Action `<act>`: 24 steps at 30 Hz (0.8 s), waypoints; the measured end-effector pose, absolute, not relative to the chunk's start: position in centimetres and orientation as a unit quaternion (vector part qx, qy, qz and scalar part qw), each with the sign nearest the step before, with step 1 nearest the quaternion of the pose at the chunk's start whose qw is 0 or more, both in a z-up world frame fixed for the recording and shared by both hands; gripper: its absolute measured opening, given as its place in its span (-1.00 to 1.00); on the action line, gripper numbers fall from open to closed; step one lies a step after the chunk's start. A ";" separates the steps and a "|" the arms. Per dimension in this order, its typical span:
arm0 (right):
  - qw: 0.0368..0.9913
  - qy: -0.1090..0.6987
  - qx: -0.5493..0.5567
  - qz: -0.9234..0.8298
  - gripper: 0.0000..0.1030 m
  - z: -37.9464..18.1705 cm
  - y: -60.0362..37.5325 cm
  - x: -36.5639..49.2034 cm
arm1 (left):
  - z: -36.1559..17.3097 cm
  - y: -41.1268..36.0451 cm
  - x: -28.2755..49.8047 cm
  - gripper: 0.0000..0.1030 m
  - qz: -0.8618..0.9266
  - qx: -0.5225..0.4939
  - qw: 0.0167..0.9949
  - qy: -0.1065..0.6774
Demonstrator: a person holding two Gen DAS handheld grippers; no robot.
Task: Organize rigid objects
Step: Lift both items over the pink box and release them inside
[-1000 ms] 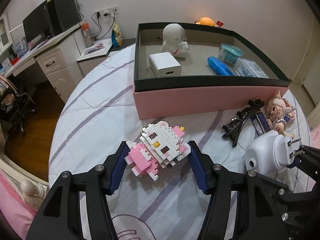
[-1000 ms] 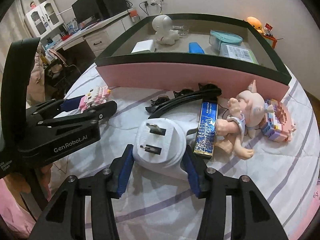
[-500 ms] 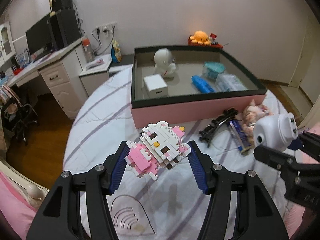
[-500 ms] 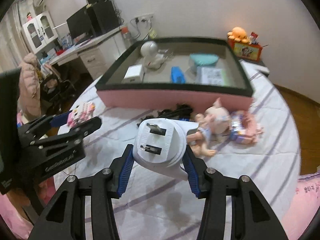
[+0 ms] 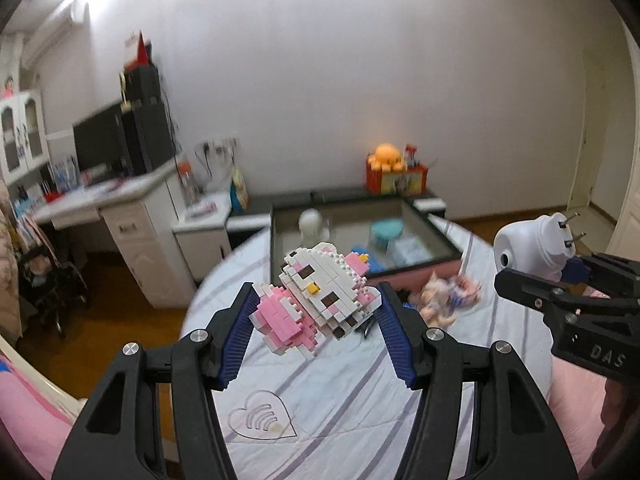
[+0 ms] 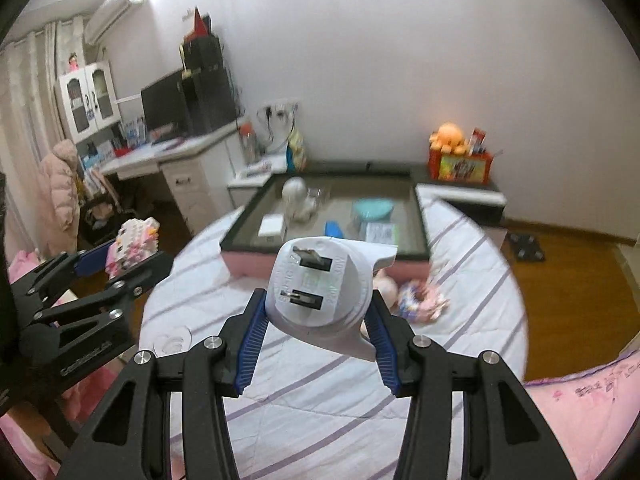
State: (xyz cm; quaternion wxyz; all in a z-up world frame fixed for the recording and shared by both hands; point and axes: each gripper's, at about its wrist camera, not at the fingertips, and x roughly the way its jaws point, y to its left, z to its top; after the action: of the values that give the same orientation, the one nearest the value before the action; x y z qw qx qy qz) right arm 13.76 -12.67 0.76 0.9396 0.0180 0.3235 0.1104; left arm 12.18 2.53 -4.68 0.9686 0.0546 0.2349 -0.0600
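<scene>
Grippers aloft above the striped bed (image 6: 320, 392), each loaded; the left claw (image 5: 316, 324) is clamped on a pink-and-white brick-built cat figure (image 5: 316, 300), the right claw (image 6: 316, 320) on a white plug adapter (image 6: 320, 288) with its two prongs facing the camera; both pieces hang clear of the quilt, well short of the pink storage box (image 6: 288, 262) at the far edge, where a white robot figurine (image 6: 296, 198), a teal lidded tub (image 6: 372, 210) and other items already lie; a doll (image 5: 434, 300) waits outside it; this looks like the carry step, and next each load needs bringing over the box rim and lowering before the jaws part.
</scene>
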 end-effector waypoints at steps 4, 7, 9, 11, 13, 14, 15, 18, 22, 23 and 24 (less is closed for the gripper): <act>0.953 0.281 0.011 0.110 -0.03 3.1 -13.1 11.5 | -2.2 2.4 9.4 0.17 -0.057 0.049 0.979 0.187; 0.961 0.253 0.006 0.106 -0.03 4.4 -13.3 10.0 | -0.7 2.4 7.9 0.17 -0.055 0.045 0.985 0.157; 0.966 0.236 0.004 0.100 -0.03 5.2 -13.7 9.1 | 0.0 2.4 7.2 0.17 -0.053 0.040 0.988 0.142; 0.970 0.224 0.002 0.095 -0.03 5.8 -13.7 8.5 | 0.5 2.6 6.8 0.17 -0.053 0.037 0.990 0.129; 0.973 0.211 0.000 0.089 -0.03 6.3 -13.7 8.0 | 0.9 2.7 6.5 0.17 -0.042 0.036 0.991 0.119; 0.975 0.205 -0.001 0.085 -0.03 6.5 -13.8 7.7 | 1.0 2.6 6.4 0.17 -0.035 0.037 0.992 0.116; 0.976 0.200 -0.002 0.084 -0.03 6.7 -13.6 7.5 | 1.0 2.6 6.2 0.17 -0.019 0.040 0.993 0.109; 0.978 0.188 -0.006 0.087 -0.03 7.0 -13.4 6.7 | 1.1 2.8 5.6 0.17 -0.016 0.035 0.994 0.098; 0.978 0.187 -0.006 0.094 -0.03 6.9 -13.0 6.7 | 1.1 2.9 5.4 0.17 -0.011 0.035 0.995 0.097; 0.977 0.190 -0.005 0.095 -0.03 6.8 -12.9 6.9 | 1.0 2.8 5.4 0.17 -0.009 0.036 0.995 0.097; 0.977 0.191 -0.005 0.094 -0.03 6.7 -13.1 6.8 | 0.9 2.8 5.4 0.17 -0.008 0.037 0.995 0.098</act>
State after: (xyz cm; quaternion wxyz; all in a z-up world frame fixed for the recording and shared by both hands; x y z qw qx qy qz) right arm 6.85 -13.07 6.69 0.9771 -0.0051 0.1909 0.0942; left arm 5.41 2.78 0.94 0.9945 0.0368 0.0975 -0.0083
